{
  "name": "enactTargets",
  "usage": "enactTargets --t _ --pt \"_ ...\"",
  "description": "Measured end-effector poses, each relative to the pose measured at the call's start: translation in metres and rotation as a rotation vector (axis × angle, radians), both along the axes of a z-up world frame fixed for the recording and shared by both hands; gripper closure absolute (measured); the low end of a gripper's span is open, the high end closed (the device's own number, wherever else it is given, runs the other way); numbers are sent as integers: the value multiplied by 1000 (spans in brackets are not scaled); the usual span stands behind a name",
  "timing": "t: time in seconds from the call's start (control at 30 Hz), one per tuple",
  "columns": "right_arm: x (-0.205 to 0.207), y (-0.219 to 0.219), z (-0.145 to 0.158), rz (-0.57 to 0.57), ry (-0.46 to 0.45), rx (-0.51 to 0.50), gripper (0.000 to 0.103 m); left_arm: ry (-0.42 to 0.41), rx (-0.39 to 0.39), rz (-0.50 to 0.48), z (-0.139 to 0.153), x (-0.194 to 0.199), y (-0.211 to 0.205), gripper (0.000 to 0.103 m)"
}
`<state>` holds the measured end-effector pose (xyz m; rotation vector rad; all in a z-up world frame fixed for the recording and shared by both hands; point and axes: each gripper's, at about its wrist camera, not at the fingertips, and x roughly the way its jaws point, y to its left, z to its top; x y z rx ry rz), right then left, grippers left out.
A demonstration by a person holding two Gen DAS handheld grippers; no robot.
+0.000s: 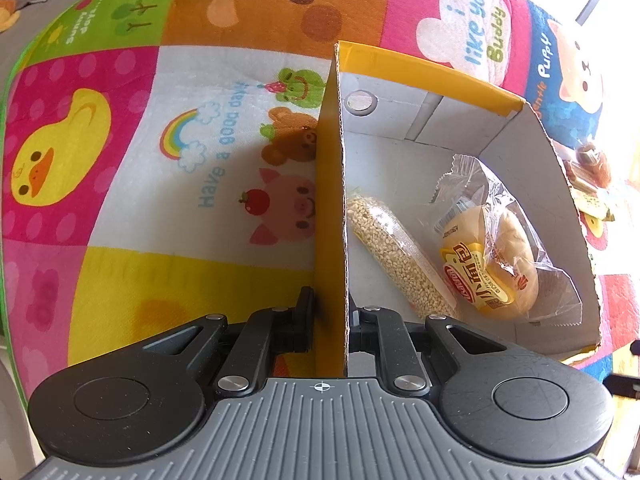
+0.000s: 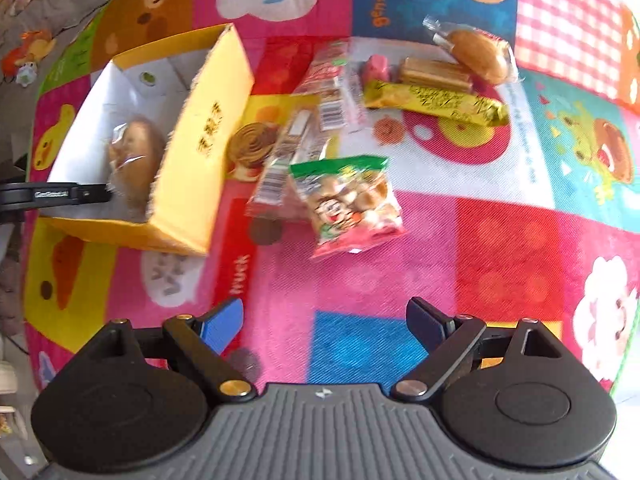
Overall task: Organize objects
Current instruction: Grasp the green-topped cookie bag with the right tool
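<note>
Left gripper (image 1: pixel 330 320): jaws clamped on the near wall of the yellow box (image 1: pixel 332 208), presumably to steady it for loading. Inside, at 3 o'clock of that wall, lie a seed bar (image 1: pixel 394 256) and a wrapped bun (image 1: pixel 490 264), touching.

Right gripper (image 2: pixel 324 320): jaws apart, empty, above the mat (image 2: pixel 500 272). Snack bag (image 2: pixel 352 204) at 12 o'clock, nearest loose item, likely next. More wrapped snacks (image 2: pixel 436 100) lie beyond, box at 10 o'clock.
</note>
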<state>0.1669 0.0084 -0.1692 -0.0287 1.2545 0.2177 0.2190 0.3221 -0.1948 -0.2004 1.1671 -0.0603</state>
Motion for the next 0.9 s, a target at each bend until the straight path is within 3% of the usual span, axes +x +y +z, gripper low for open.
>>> enactTargets --t 0.2,0.4,0.5,0.73,0.9 --pt "27 0 -7 62 -84 -69 15 5 11 5 1 -1 -2 87" --pt "54 12 -16 110 -106 -96 15 6 13 4 2 0 -2 87" --pt "66 17 -23 132 -93 -103 16 3 15 4 2 -1 -2 87" --pt "79 22 -34 151 -31 -58 35 -5 9 2 2 -2 -1 87" --pt "70 21 -34 131 -2 -54 37 -9 8 2 2 -3 0 87"
